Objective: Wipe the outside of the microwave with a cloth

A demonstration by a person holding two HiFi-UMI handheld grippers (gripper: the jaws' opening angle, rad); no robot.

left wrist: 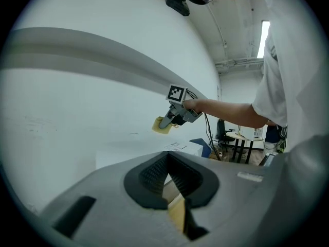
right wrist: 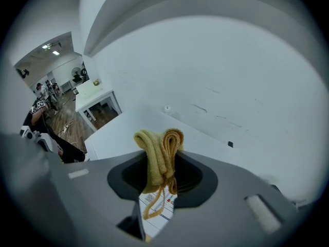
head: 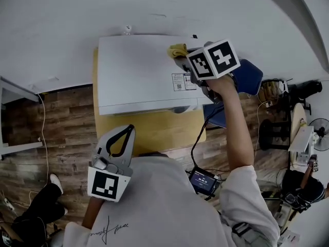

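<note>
From above, a white microwave (head: pixel 144 76) stands on a wooden table (head: pixel 154 133) against the wall. My right gripper (head: pixel 181 56) is shut on a folded yellow cloth (head: pixel 178 49) and holds it at the microwave top's rear right part. In the right gripper view the cloth (right wrist: pixel 159 148) sticks up between the jaws of that gripper (right wrist: pixel 162 166), over the white top (right wrist: pixel 115 138) and its label. My left gripper (head: pixel 130 129) hovers near the table's front edge, jaws together and empty. The left gripper view shows the cloth (left wrist: pixel 160 127) and the microwave (left wrist: pixel 128 156) beyond the left gripper (left wrist: pixel 167 161).
A blue chair (head: pixel 248 77) stands right of the microwave. On the wood floor lie a small screen device (head: pixel 203 180) with a cable, black stands (head: pixel 272 133) and a fan (head: pixel 321 133). A white table (head: pixel 15 94) is at the left, a person's shoe (head: pixel 56 183) below it.
</note>
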